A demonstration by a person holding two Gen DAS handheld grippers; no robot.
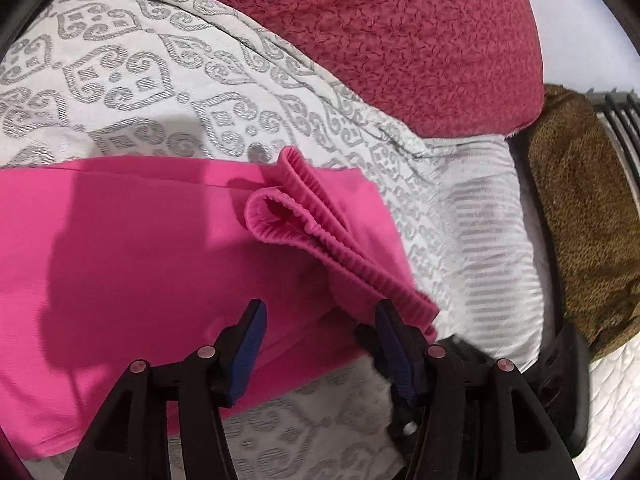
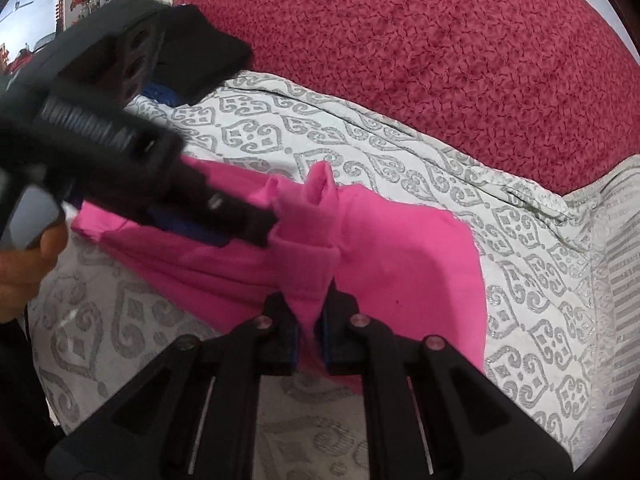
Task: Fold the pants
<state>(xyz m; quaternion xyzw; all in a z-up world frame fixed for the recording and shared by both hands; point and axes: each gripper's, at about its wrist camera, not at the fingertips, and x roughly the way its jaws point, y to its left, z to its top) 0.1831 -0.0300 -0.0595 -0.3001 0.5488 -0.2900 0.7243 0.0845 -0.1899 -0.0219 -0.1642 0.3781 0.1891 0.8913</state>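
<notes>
The bright pink fabric pants (image 1: pixel 140 240) lie partly folded on a white bedspread with a grey scroll pattern (image 1: pixel 132 76), below a dark red knobbly blanket (image 2: pixel 440 48). The left gripper (image 1: pixel 320 344) hangs just over the near edge of the pants with its blue-padded jaws apart and nothing pinched between them. The right gripper (image 2: pixel 308 332) is clamped on a bunched ribbed waistband (image 2: pixel 308 248), which rises straight ahead of its fingers.
</notes>
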